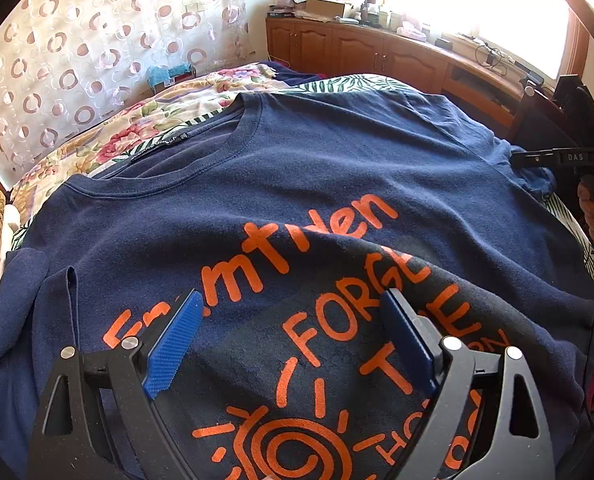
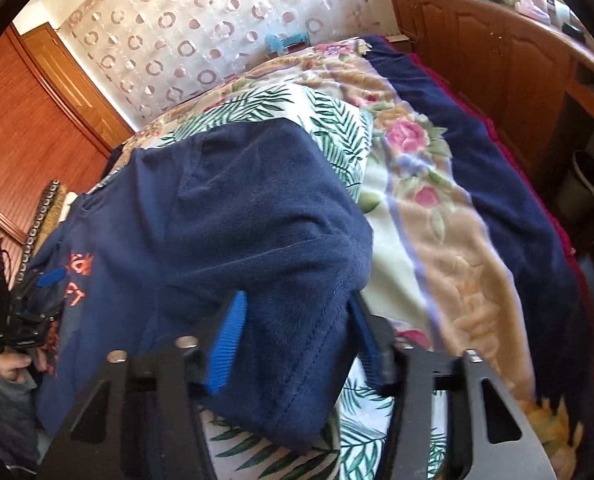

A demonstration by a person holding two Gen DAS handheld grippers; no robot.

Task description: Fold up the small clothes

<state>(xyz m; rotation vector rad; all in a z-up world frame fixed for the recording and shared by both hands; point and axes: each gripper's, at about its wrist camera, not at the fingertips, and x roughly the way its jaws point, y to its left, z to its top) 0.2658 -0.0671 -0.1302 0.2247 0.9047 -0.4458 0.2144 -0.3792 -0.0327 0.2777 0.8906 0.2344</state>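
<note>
A navy T-shirt (image 1: 297, 168) with orange lettering lies spread on the bed, collar toward the far left. My left gripper (image 1: 293, 304) hovers open over the printed chest, its blue pads wide apart. In the right wrist view the shirt's sleeve (image 2: 281, 240) lies between the blue pads of my right gripper (image 2: 297, 312); the jaws stand apart and the fabric fills the gap between them. The right gripper also shows in the left wrist view (image 1: 525, 159) at the sleeve's edge. The left gripper shows in the right wrist view (image 2: 47, 280) at far left.
The bed carries a leaf-print sheet (image 2: 337, 120), a floral blanket (image 2: 437, 220) and a navy blanket (image 2: 497, 168). Wooden cabinets (image 1: 377, 52) with clutter stand beyond the bed under a bright window. A patterned curtain (image 1: 77, 40) hangs at the left.
</note>
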